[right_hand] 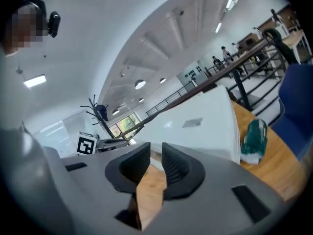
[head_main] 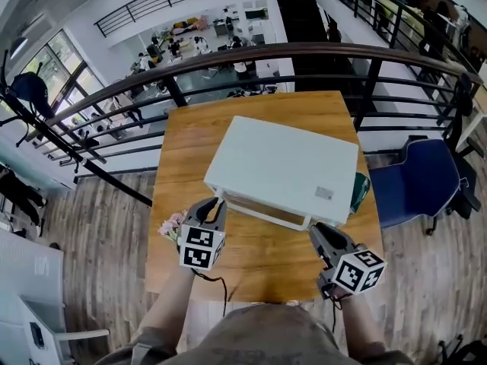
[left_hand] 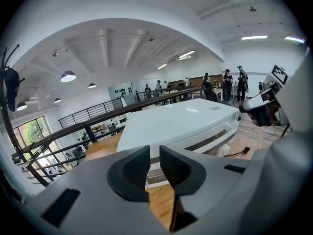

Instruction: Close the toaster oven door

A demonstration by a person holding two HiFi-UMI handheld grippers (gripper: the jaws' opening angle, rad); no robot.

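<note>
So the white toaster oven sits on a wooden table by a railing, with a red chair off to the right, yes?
Not quite: the chair is blue, not red, as the head view shows. The rest holds: the white toaster oven sits on the wooden table by the railing, with the chair off to the right.

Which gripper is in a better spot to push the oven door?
Probably the left gripper: its tip sits right at the front of the toaster oven, while the right gripper hangs farther back.
</note>
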